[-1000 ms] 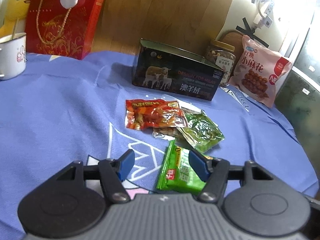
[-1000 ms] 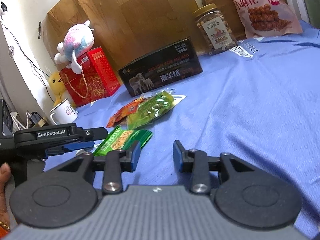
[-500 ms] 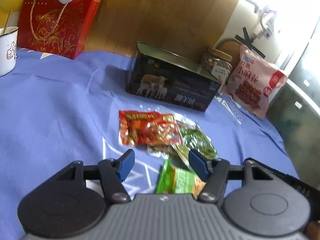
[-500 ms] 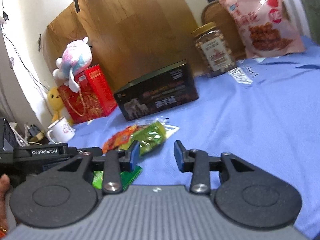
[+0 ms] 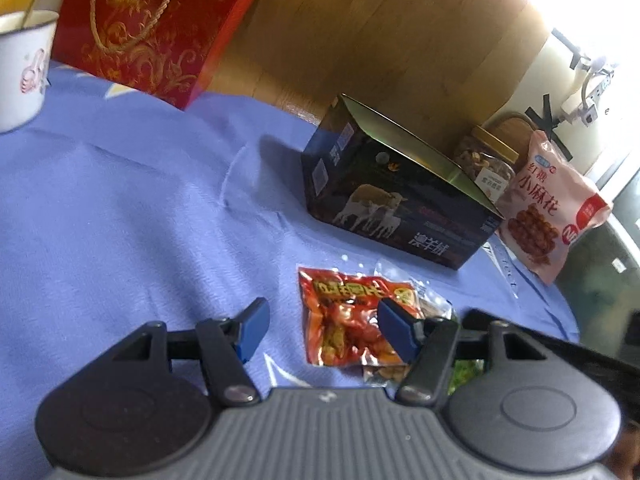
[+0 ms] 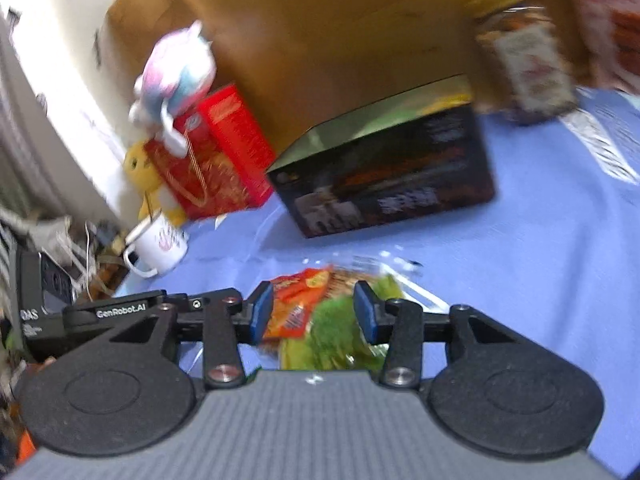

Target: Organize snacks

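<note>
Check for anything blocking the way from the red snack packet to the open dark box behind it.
Nothing visible does. Only bare blue cloth lies between the red snack packet and the dark box, whose top stands open.

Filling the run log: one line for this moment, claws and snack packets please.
left claw: open, empty, over red packet | right claw: open, just widened, empty, over green packet | black box: open, behind packets

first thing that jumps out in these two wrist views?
The small pile of bright packets on the blue cloth: a red packet with a green packet against it, right ahead of both open grippers, left gripper and right gripper. Behind them stands the open dark box with sheep on its side, and far left a red gift bag.
</note>
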